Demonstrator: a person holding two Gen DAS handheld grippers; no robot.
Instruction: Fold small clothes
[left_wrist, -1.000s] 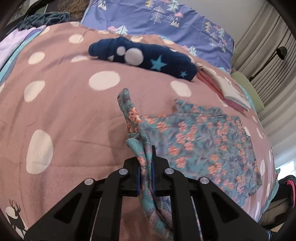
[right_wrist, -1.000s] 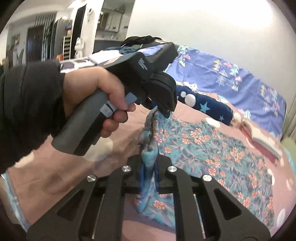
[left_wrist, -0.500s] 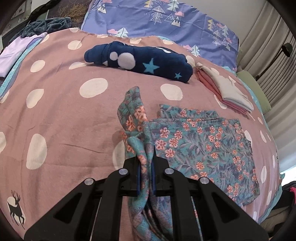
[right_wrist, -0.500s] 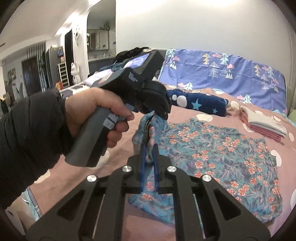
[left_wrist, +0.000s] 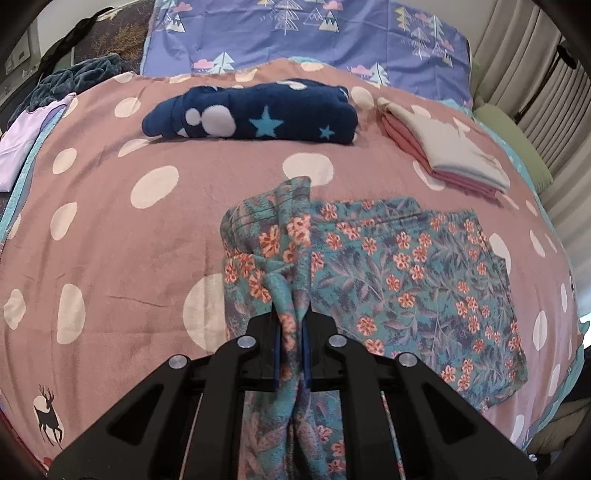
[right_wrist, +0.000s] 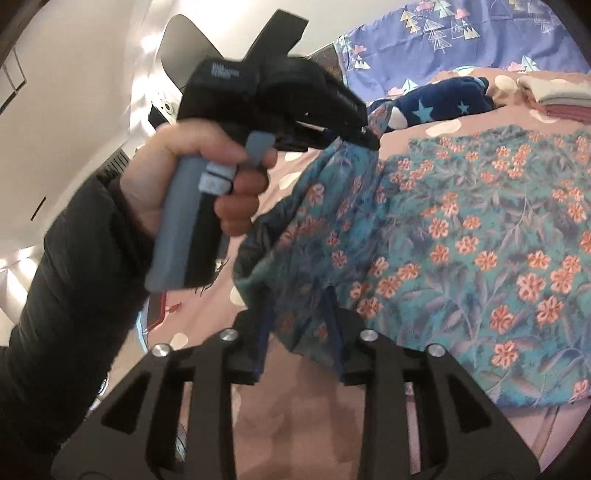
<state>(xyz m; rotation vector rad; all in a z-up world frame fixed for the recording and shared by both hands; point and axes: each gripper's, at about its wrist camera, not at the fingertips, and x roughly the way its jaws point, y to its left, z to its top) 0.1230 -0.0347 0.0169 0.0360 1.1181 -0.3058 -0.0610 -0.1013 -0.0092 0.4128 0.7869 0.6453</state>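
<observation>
**Left wrist and right wrist: floral garment held over the bedspread**

Left wrist view: the left gripper has its jaws pressed narrow onto a bunched edge of the floral garment, and the pinched cloth rises in a ridge ahead of the fingers. Most of the garment lies flat on the pink dotted bedspread, spreading to the right of the gripper. Beyond the garment, well apart from it, a navy star-print fleece lies folded. To the right of the fleece sits a stack of folded pink and grey clothes. Behind both, a blue tree-print pillow lies at the head of the bed.

Right wrist view: the right gripper has its jaws set apart, with a corner of the floral garment lying between them; whether either pad touches the cloth I cannot tell. Above the garment's lifted edge, the person's left hand grips the handle of the left gripper, whose tip pinches the raised cloth. This view is somewhat blurred.
</observation>
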